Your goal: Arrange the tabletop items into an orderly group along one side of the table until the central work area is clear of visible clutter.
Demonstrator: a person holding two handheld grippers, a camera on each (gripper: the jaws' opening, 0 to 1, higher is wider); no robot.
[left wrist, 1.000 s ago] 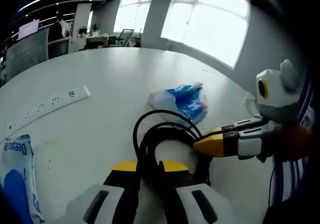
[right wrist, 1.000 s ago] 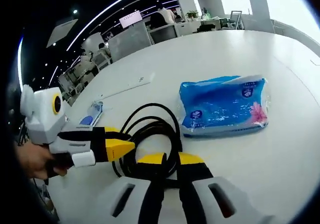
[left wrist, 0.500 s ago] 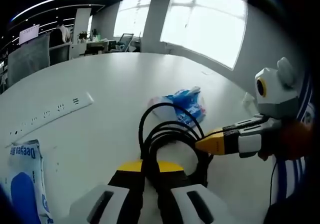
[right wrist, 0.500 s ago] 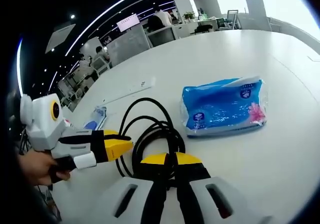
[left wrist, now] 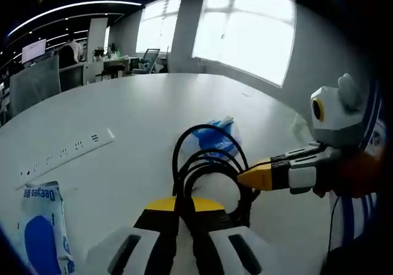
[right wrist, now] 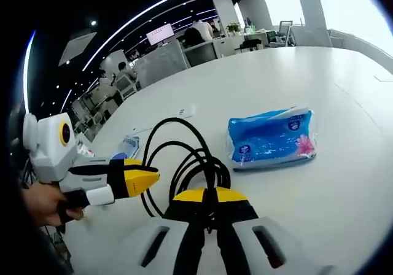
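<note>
Above the white table [left wrist: 123, 121], a coiled black cable [left wrist: 206, 164] hangs in glossy loops, pinched by both tools: the left gripper [left wrist: 178, 209] has its yellow-tipped jaws closed on the coil, and the right gripper [right wrist: 207, 200] clamps it likewise. Beyond lies a blue tissue pack [right wrist: 271, 145].

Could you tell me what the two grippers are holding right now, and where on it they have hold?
Both the left gripper and the right gripper are shut on the coiled black cable, each pinching the bundled loops at one side of the coil.
</note>
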